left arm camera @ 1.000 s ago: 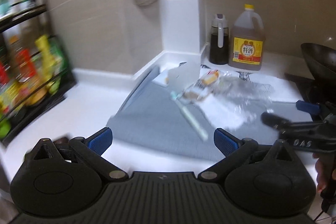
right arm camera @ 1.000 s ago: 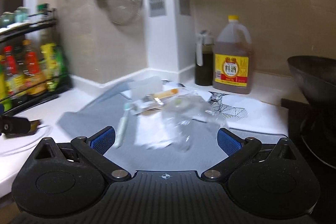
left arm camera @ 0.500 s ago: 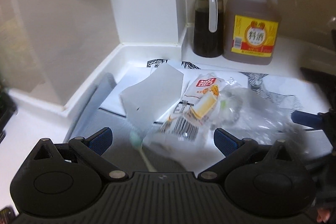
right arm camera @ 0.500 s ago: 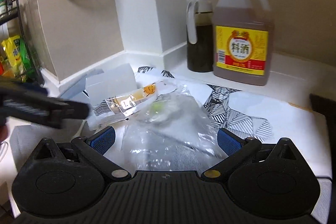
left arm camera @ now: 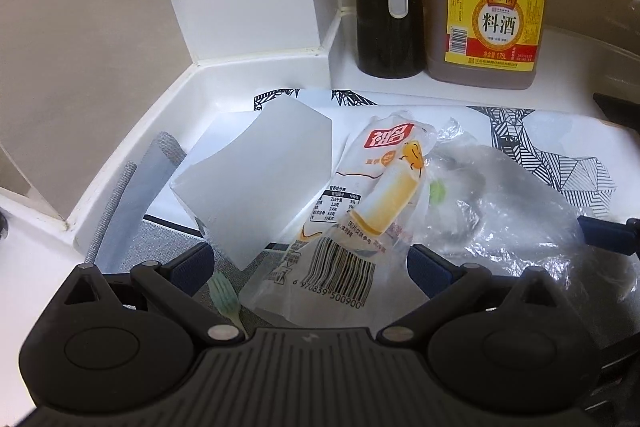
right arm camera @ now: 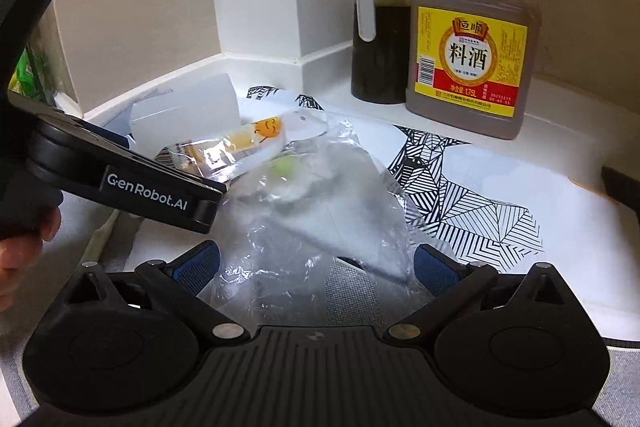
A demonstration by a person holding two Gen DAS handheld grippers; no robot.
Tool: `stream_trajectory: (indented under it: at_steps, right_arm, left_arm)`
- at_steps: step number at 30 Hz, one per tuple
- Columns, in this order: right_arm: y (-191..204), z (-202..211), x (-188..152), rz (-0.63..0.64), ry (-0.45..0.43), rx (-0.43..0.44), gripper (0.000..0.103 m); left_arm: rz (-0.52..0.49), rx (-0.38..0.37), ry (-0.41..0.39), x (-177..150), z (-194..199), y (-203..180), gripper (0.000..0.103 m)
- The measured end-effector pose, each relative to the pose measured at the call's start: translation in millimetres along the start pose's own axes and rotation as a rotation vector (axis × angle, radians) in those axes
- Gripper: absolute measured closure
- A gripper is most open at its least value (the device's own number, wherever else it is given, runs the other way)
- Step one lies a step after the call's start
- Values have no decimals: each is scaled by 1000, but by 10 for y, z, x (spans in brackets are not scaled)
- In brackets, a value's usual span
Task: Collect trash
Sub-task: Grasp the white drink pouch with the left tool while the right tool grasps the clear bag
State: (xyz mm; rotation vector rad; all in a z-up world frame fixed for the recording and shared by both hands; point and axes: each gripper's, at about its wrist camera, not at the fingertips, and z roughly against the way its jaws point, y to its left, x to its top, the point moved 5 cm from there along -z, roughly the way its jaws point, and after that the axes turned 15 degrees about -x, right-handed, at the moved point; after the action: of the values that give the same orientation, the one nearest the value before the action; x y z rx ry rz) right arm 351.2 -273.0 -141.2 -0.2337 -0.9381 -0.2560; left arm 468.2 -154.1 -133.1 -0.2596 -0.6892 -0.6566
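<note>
One wrapper, one bag, two bottles

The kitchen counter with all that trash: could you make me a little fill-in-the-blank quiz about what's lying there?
1. The snack wrapper lies between the open left gripper's fingers and shows a printed ____ near its lower end.
2. The crumpled bag between the open right gripper's fingers is made of clear ____.
3. The big jug at the wall has a ____ cap.

Missing words: barcode; plastic; yellow
</note>
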Motion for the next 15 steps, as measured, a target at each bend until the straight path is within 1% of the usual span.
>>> stream_trajectory:
  at_steps: [2, 3, 4, 5, 6, 7, 8, 9, 10, 12, 15]
  right_arm:
    - [4, -16, -7, 1, 4, -1, 0]
    - [6, -13, -11, 3, 1, -1, 0]
    - [6, -2, -11, 2, -7, 3, 1]
    - [-1, 29, -10, 1, -26, 6, 10]
    - [-10, 70, -5, 1, -49, 9, 36]
    - [-17, 106, 9, 1, -65, 13, 51]
    - [-23, 133, 18, 3, -75, 16, 80]
    - [-34, 162, 23, 2, -88, 17, 93]
    - [-54, 195, 37, -6, -108, 20, 96]
    - [-114, 291, 80, -37, -164, 20, 97]
    - [-218, 443, 163, -79, -257, 0, 98]
  left_arm:
    - [10, -2, -4, 12, 6, 10, 1]
    - [17, -3, -14, 18, 22, 11, 3]
    - [23, -5, -27, 21, 47, 9, 19]
    - [30, -9, -30, 30, 77, 4, 32]
    - [33, -5, -35, 46, 111, -6, 34]
    - [40, -8, -52, 62, 163, -14, 37]
    - [45, -20, -68, 78, 221, -27, 41]
    - [48, -31, -82, 91, 287, -43, 42]
    - [51, -38, -98, 105, 359, -48, 42]
    - [50, -39, -139, 132, 516, -61, 42]
    - [50, -50, -177, 150, 717, -83, 43]
